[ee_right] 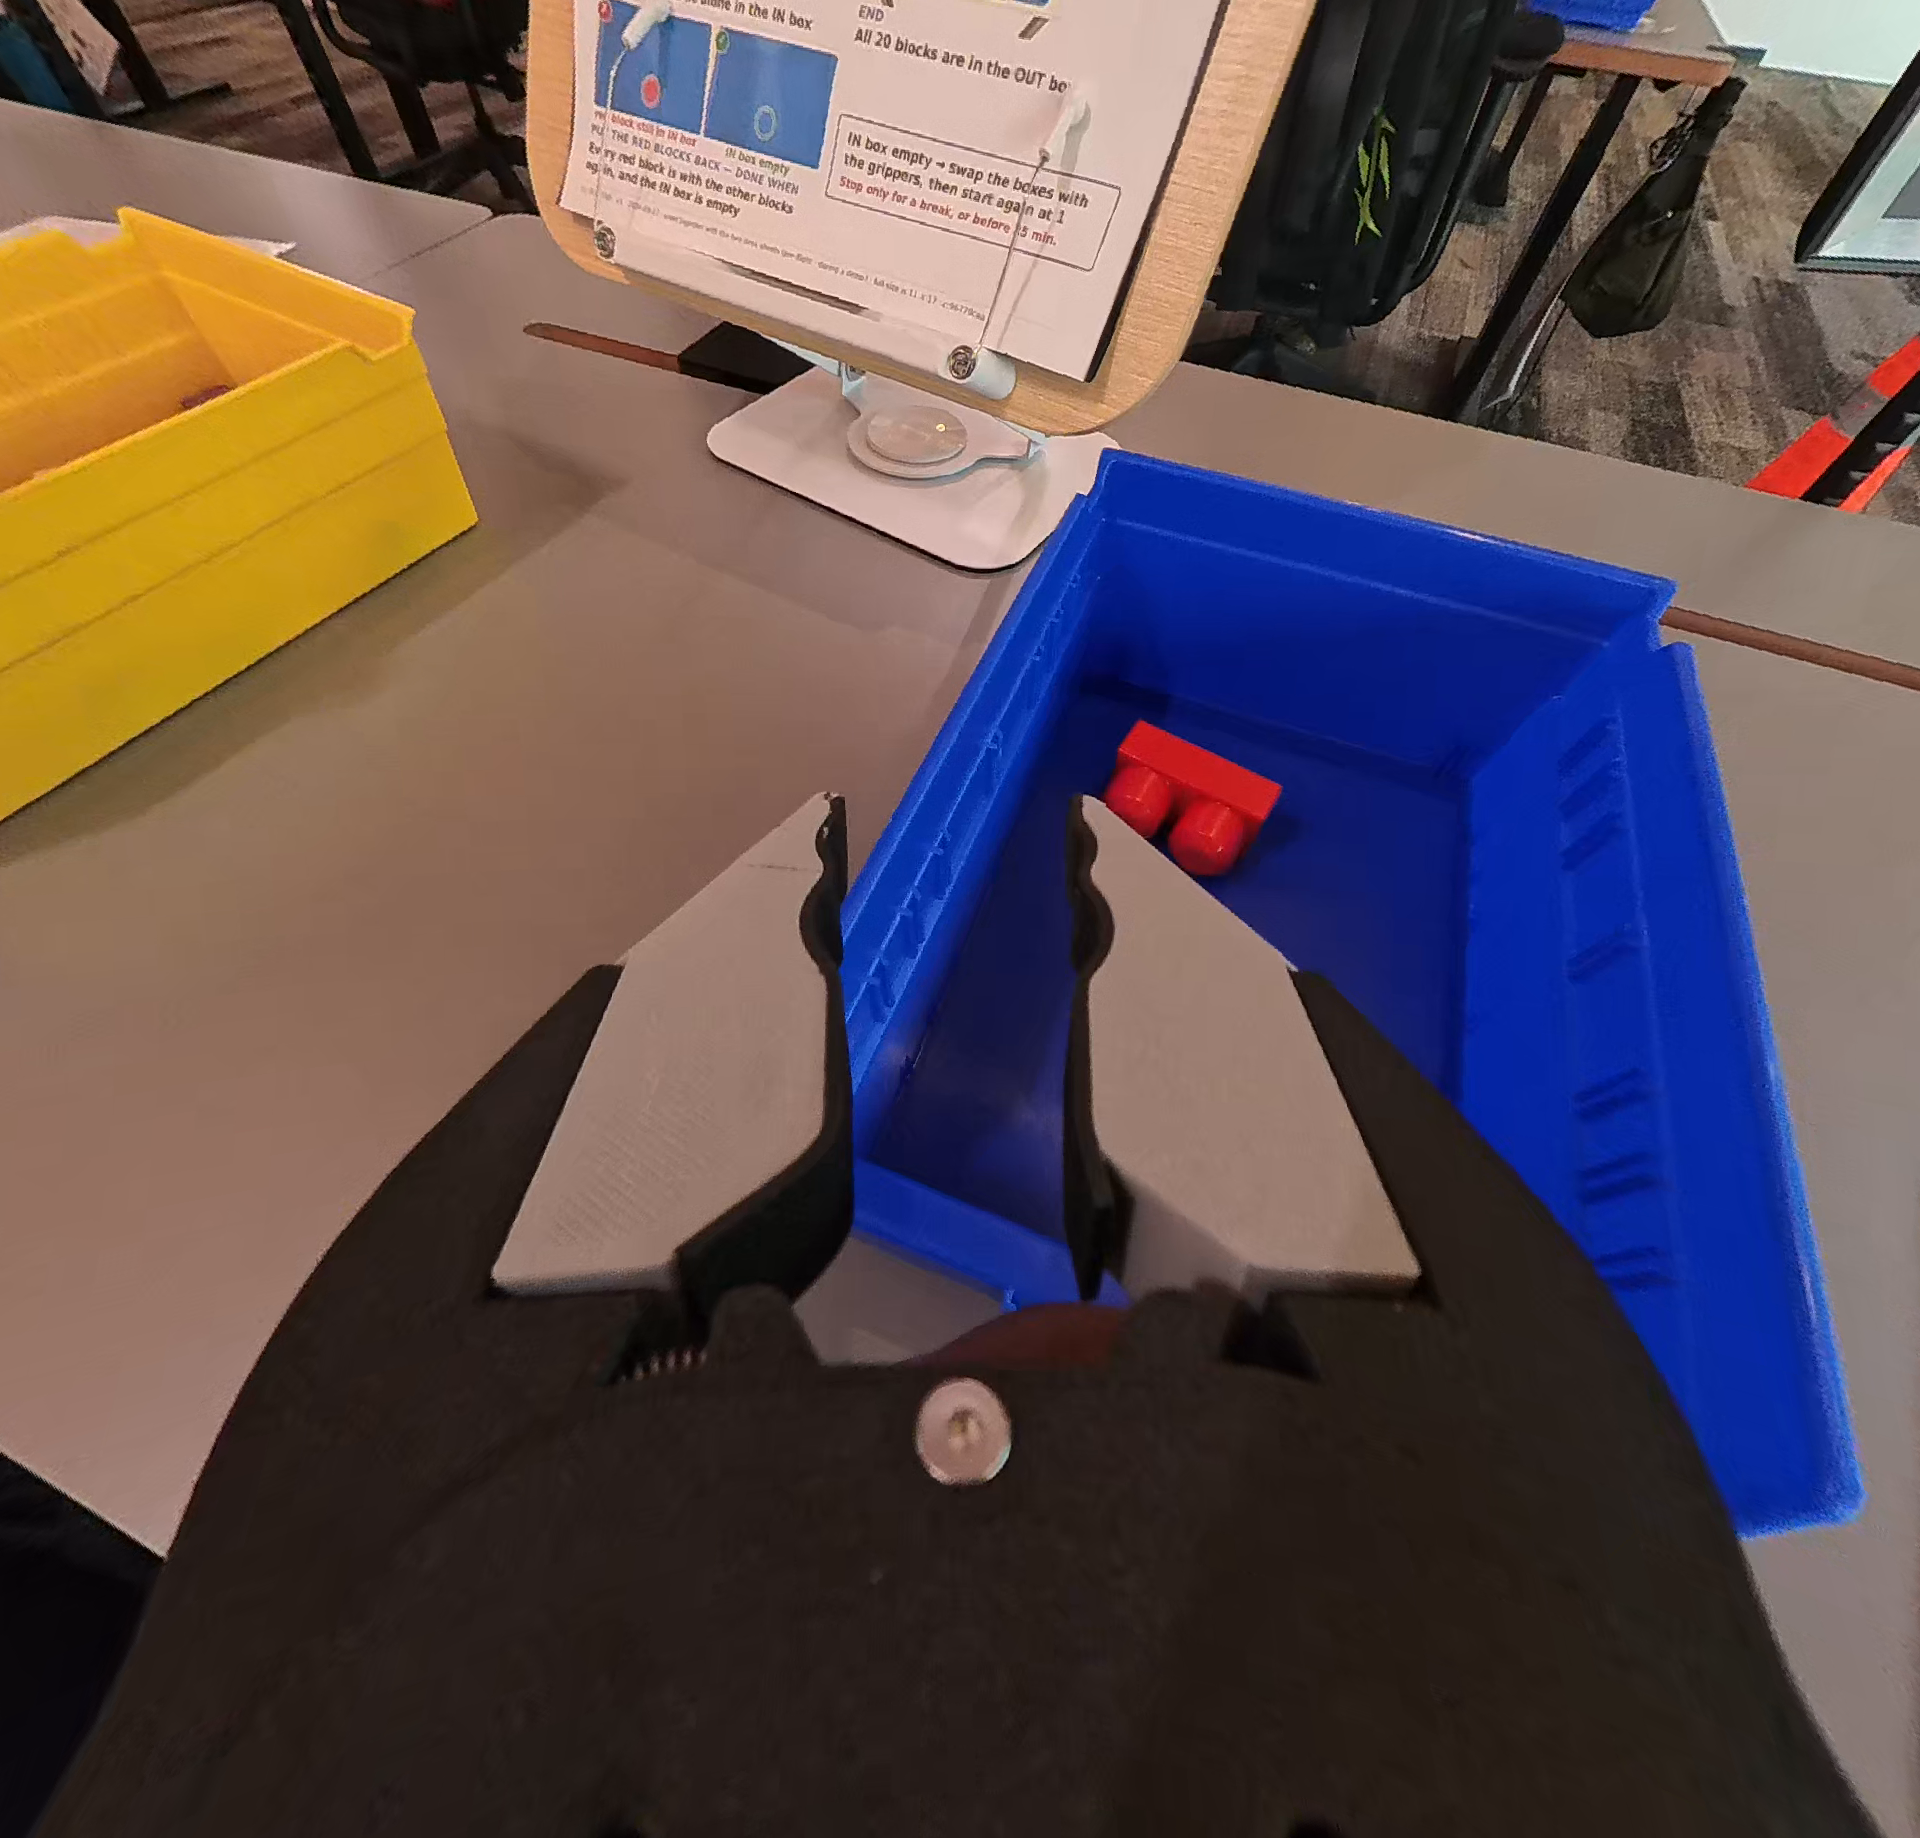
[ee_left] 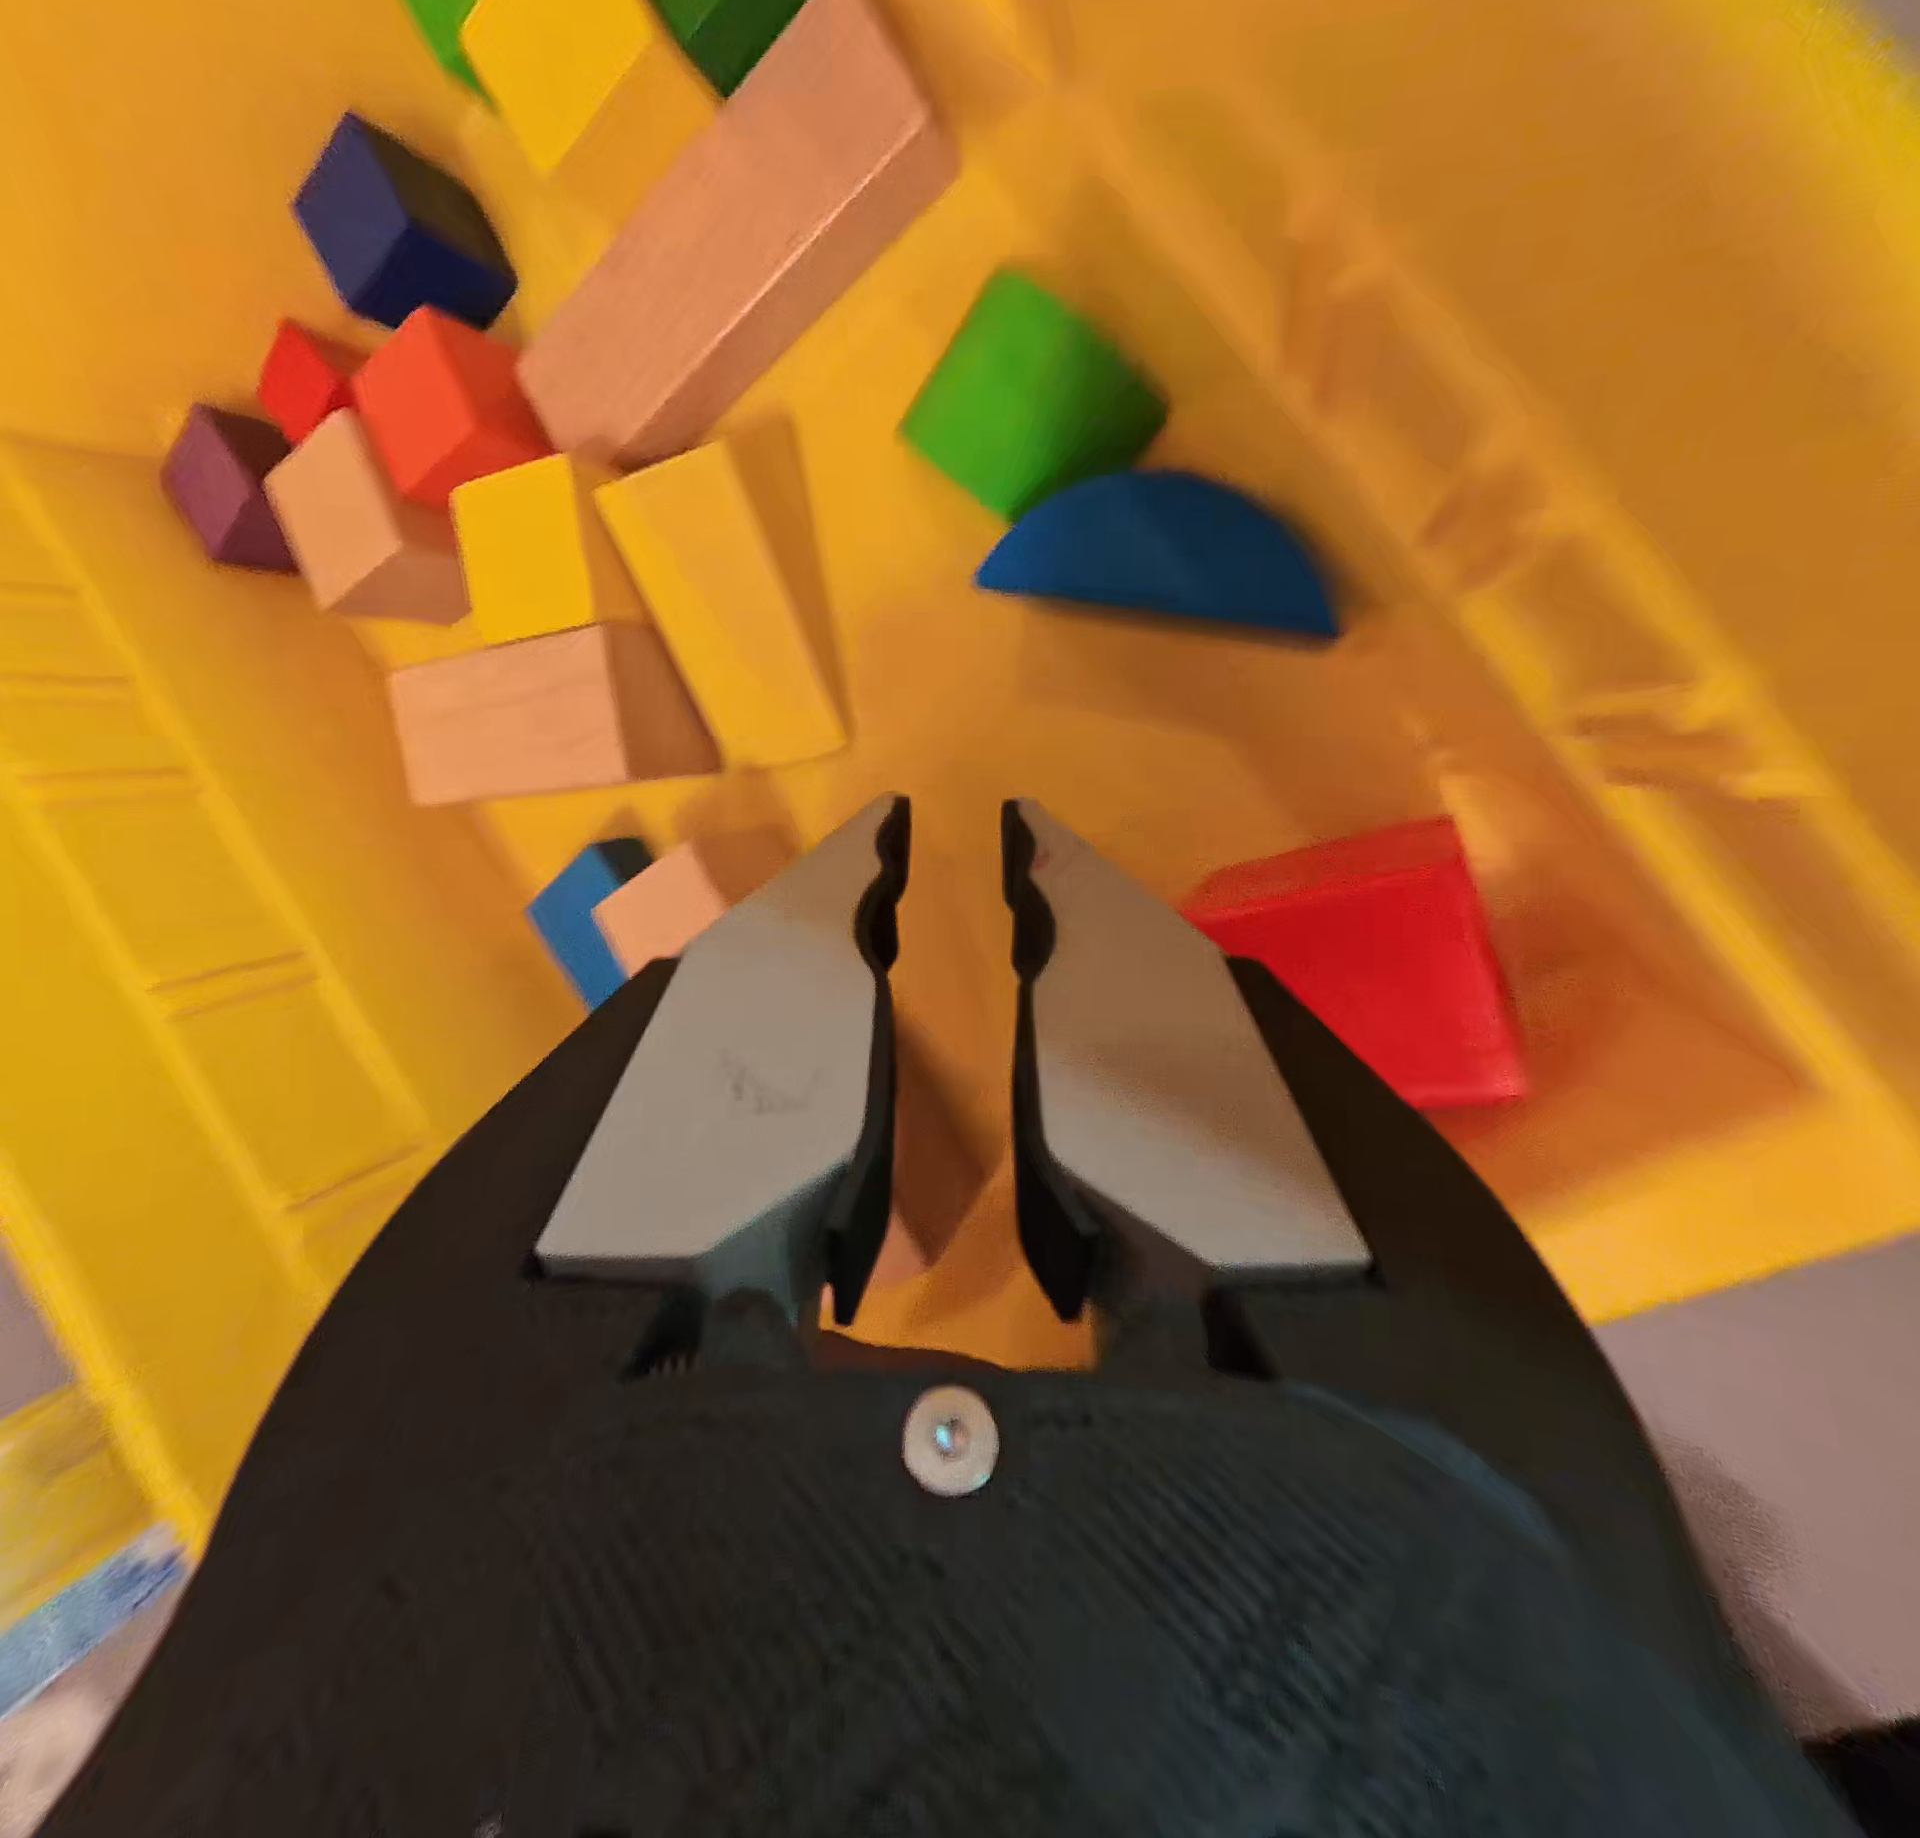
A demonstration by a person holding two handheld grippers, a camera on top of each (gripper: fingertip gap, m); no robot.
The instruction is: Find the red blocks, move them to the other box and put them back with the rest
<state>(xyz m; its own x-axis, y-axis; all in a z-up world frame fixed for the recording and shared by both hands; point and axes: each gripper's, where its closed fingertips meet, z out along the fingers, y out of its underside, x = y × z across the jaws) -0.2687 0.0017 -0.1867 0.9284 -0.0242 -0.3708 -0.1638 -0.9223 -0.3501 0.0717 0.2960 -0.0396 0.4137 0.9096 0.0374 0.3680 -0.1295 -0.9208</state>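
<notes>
Left gripper (ee_left: 954,822), jaws narrowly parted, empty, over yellow bin (ee_left: 1351,178) of mixed blocks beside red block (ee_left: 1361,967); right gripper (ee_right: 951,817), spread, empty, above blue bin (ee_right: 1621,957) containing red studded brick (ee_right: 1195,796).

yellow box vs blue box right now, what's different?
Contents: the yellow box holds many mixed-colour blocks, among them a large red block; the blue box shows only one red studded block.
Grippers: the left gripper hangs over the yellow box's floor, jaws slightly apart and empty; the right gripper straddles the blue box's near-left wall, jaws wider.
Shared: both are open-topped plastic bins.
</notes>
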